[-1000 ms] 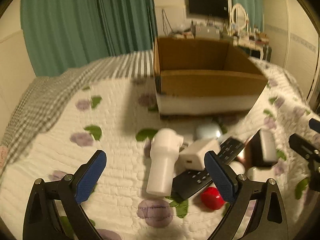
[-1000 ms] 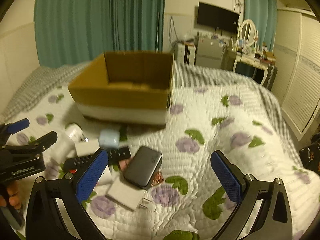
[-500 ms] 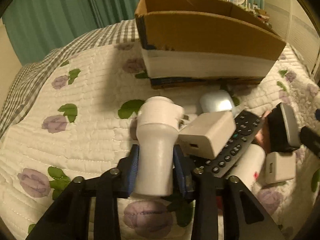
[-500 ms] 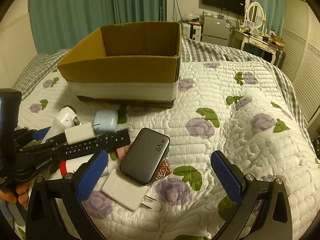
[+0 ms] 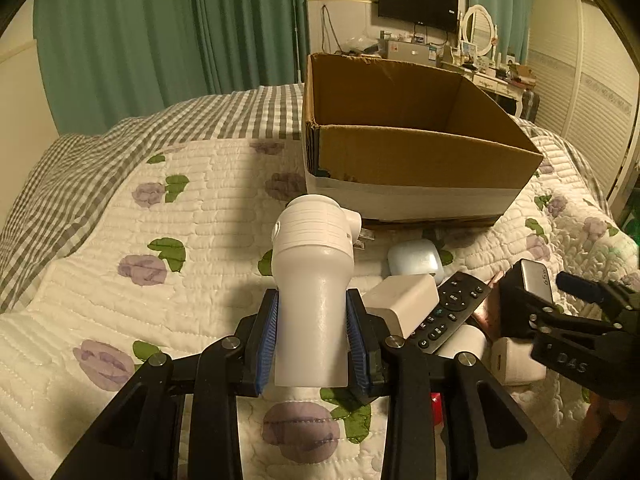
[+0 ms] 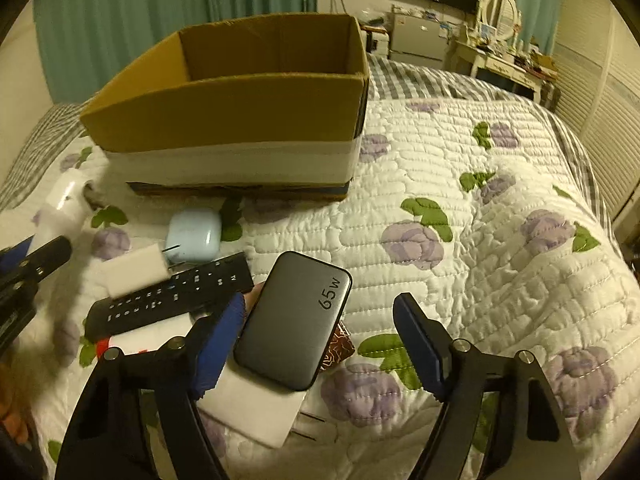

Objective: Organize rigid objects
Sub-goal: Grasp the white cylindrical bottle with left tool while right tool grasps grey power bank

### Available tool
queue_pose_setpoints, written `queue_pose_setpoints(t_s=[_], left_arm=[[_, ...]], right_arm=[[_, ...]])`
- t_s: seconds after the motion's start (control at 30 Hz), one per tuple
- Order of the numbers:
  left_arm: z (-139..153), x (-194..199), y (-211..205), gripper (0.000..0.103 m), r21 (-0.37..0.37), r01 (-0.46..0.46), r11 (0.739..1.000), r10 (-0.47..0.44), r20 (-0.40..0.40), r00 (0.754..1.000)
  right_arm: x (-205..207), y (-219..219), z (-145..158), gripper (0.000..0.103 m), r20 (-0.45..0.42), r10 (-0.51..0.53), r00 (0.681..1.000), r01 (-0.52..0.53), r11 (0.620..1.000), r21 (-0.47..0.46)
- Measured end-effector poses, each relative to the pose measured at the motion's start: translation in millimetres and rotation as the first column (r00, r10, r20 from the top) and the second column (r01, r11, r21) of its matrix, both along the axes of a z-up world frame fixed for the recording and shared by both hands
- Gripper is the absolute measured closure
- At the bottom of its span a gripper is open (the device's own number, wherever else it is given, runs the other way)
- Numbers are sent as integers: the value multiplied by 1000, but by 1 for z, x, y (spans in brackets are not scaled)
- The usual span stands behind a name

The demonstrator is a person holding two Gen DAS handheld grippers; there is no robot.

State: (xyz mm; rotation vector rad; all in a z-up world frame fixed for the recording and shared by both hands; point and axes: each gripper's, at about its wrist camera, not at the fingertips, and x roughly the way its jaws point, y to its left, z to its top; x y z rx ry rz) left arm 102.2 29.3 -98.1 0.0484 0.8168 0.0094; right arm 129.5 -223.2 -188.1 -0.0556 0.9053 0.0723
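Observation:
My left gripper (image 5: 312,336) is shut on a white cylindrical device (image 5: 312,280) and holds it lifted above the quilt, in front of the open cardboard box (image 5: 416,168). My right gripper (image 6: 316,344) is open, its jaws either side of a grey 65W power bank (image 6: 294,316) that lies on a white charger (image 6: 252,408). A black remote (image 6: 168,298), a white adapter (image 6: 134,270) and a pale blue earbud case (image 6: 194,234) lie left of it. The box (image 6: 240,120) stands behind them.
The flowered quilt (image 6: 480,260) spreads to the right of the pile. A red object (image 6: 102,346) peeks from under the remote. Green curtains, a dresser and a wall TV stand behind the bed.
My left gripper closed on the white cylindrical device and lifted it off the quilt. My right gripper moved down to the power bank and narrowed around it.

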Motion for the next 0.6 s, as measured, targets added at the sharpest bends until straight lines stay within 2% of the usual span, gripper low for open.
queue_pose_setpoints(t_s=[0.07,0.2,0.27,0.37,0.47,0.6], left_arm=[[0,2,1,70,2,2,1000,-2,4,1000],[1,0,5,70,-7,-1,1000,2,13,1000],[3,-3,5,70,-9,-7,1000,7,17,1000],[10,-8,4,70,-17,-10,1000,11,29,1000],[22,-14,2,70,-6,-17,1000,17,55,998],[44,-22,-2,70,-10,-25,1000,26,87,996]], right_arm=[[3,2,-4,28,-14,-8,1000,8,1000,4],[9,9,-16,48,-57,-2,998,2,1000,8],[7,11,-16,51,-49,3,999,-3,1000,-7],[3,7,-12,58,-42,6,999,-5,1000,19],[-4,1,2,61,-9,15,1000,-15,999,51],[-15,4,21,62,54,66,996,-68,997,40]])
